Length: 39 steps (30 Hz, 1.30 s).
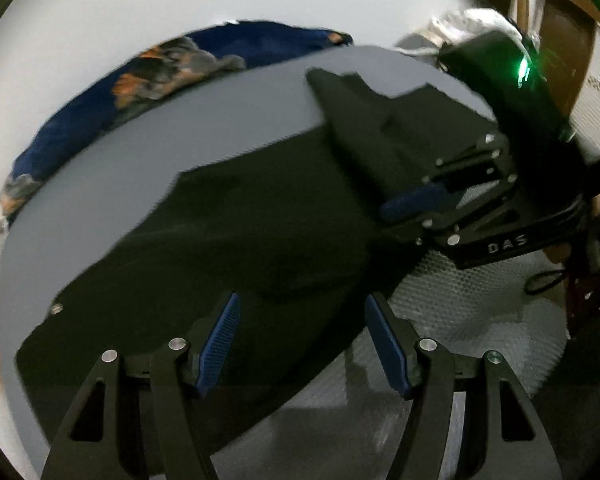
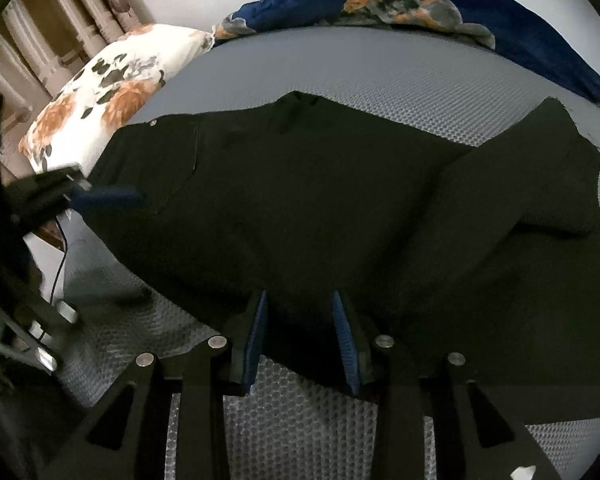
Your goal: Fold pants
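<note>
Two pillows (image 2: 100, 92) edge a grey textured bed (image 2: 380, 68); black pants (image 2: 300, 200) blur into shadow; both claws gape, holding nothing.

Black pants (image 2: 300, 200) lie spread across the grey mattress (image 2: 340, 68).
</note>
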Available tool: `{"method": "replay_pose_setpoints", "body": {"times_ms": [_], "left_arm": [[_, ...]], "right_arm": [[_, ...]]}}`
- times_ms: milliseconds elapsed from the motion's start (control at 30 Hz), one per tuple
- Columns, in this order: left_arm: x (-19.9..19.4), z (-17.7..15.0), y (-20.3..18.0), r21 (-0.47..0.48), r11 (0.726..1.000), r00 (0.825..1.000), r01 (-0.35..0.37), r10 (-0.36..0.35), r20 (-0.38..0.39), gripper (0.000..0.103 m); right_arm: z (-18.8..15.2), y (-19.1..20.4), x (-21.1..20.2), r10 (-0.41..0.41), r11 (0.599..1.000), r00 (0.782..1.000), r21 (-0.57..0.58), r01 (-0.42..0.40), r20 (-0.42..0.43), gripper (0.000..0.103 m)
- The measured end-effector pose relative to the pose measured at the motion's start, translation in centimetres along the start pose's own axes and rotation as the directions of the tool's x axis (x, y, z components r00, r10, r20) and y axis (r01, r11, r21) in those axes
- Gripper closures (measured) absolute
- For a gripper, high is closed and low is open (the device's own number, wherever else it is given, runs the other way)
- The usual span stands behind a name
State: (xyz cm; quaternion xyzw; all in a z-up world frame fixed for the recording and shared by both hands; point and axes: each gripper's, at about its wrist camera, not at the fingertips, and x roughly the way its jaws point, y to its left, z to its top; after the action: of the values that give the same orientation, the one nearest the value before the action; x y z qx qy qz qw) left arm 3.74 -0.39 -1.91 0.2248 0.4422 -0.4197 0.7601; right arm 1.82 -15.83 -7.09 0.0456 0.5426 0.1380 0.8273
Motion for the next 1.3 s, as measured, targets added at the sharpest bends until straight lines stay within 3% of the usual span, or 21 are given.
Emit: {"method": "replay_pose_setpoints", "body": {"times_ms": [100,233,367,467,567,800,933,967,1033,1300], "left_arm": [[2.1,0.7,-0.7,0.009,1.0,1.0,0.007,-0.007,-0.015,0.038],[4.8,1.1,-1.8,0.019,1.0,0.998,0.02,-0.018,-0.063,0.046],[3.8,1.0,-1.7,-0.002,0.998,0.998,0.061,-0.061,-0.033,0.046],[2.9,0.6,-1.6,-0.001,0.998,0.998,0.056,-0.056,-0.019,0.046],[3.1,0.4,-2.1,0.007,0.998,0.998,0.058,-0.057,-0.031,0.046],[4.2,0.0,-3.7,0.022,0.995,0.994,0.094,-0.093,-0.055,0.046],[4.3,0.3,-3.9,0.02,0.995,0.994,0.093,-0.092,-0.053,0.046],[4.4,0.4,-3.8,0.015,0.996,0.995,0.089,-0.089,-0.051,0.046],[4.6,0.7,-3.9,0.012,0.996,0.995,0.093,-0.092,-0.049,0.046],[5.8,2.4,-5.1,0.006,0.993,0.993,0.116,-0.116,-0.033,0.046]], "right_arm": [[0.3,-0.7,0.0,0.01,1.0,1.0,0.026,-0.01,0.01,0.07],[0.3,-1.5,-0.4,0.014,0.998,1.0,0.06,-0.015,0.019,0.07],[0.0,-2.8,-2.6,0.013,0.996,0.999,0.082,-0.018,0.05,0.07],[-0.9,-3.5,-2.9,0.017,0.997,1.0,0.082,-0.018,0.015,0.07],[-2.0,-3.6,-2.1,0.04,0.994,0.999,0.101,-0.037,-0.03,0.07],[-2.0,-4.0,-0.1,0.099,0.979,0.994,0.184,-0.091,-0.039,0.07],[-1.3,-5.1,0.9,0.153,0.947,0.988,0.29,-0.137,-0.033,0.07],[-1.1,-5.4,0.9,0.165,0.938,0.986,0.31,-0.152,-0.016,0.071],[-0.6,-5.6,0.8,0.18,0.926,0.984,0.336,-0.17,0.003,0.093],[1.0,-5.7,0.1,0.197,0.908,0.979,0.368,-0.2,0.045,0.094]]}}
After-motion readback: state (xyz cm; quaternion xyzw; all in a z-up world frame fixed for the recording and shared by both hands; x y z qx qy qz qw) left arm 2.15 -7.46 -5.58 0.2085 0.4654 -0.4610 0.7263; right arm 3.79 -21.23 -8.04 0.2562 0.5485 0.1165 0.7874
